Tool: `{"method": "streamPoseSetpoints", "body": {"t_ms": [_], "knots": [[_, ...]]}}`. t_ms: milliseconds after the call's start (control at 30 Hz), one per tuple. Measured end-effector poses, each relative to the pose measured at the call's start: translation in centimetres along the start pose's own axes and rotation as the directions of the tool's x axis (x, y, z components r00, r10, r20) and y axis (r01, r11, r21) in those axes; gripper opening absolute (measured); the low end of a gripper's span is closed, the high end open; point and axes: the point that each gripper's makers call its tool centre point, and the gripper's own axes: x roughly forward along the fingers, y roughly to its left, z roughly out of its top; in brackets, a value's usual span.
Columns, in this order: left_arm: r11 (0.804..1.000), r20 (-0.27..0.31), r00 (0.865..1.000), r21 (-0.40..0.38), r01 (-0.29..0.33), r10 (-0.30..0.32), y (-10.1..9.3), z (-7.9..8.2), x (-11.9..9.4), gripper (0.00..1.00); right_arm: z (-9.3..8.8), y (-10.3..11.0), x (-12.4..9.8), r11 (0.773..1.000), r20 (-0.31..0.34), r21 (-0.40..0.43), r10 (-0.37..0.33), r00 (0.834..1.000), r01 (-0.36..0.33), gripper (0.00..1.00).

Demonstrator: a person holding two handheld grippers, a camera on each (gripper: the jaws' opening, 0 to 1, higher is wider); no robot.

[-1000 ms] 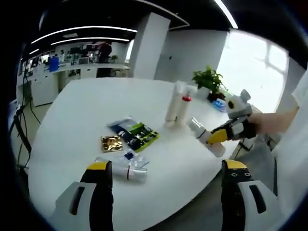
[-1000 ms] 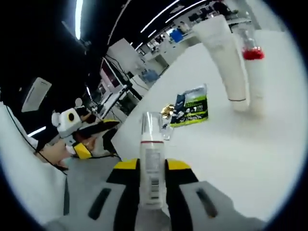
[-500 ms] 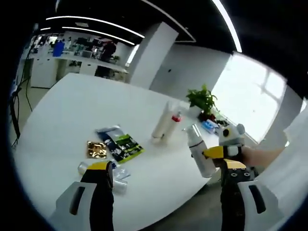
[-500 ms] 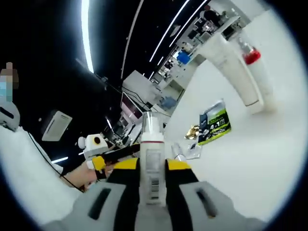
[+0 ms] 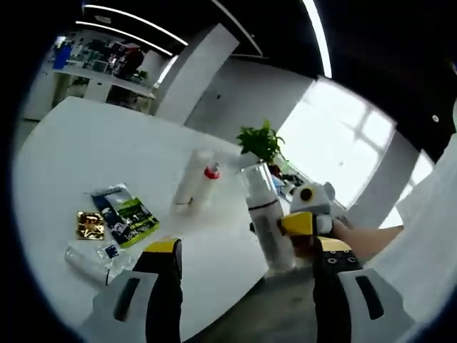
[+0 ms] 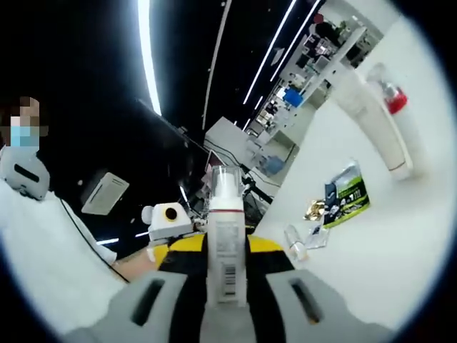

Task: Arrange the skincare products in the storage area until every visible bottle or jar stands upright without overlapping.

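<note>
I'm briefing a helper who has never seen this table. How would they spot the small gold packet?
Start at the big white table. Near its front edge lies a blue and green pouch; the gold packet sits flat right beside it. It is the one shiny, square, gold thing there.

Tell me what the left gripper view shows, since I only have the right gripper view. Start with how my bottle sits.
Observer: The bottle is held about upright, clear cap up, in the right gripper, with its base by the near edge of the table.
Operator: Report the left gripper.
Observer: The left gripper has its jaws open with nothing between them.
Operator: Name anything behind the two tubes.
Observer: A potted plant stands behind them near the table's far edge, in front of a bright window.
</note>
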Motion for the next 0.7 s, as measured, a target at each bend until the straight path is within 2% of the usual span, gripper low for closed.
{"method": "streamPoseSetpoints", "body": {"t_ms": [100,233,567,700], "knots": [[0.999,0.008,0.999,-0.013,0.044,-0.044,-0.9,0.7,0.2,0.66,0.1,0.9,0.1,1.0,0.001,-0.009,0.027,1.0,-0.027,0.19],[0.995,0.008,0.995,-0.022,0.101,-0.101,-2.0,1.3,0.4,0.52,0.0,1.8,0.3,0.998,0.0,-0.02,0.058,0.998,-0.058,0.19],[0.976,0.035,0.976,-0.023,0.216,-0.215,-4.6,2.7,0.5,0.35,-0.3,3.9,0.0,0.989,-0.024,-0.036,0.143,0.989,-0.144,0.19],[0.972,0.03,0.971,-0.006,0.237,-0.236,-5.4,2.8,0.7,0.31,-0.4,4.6,-0.4,0.985,-0.033,-0.039,0.17,0.985,-0.171,0.19]]}}
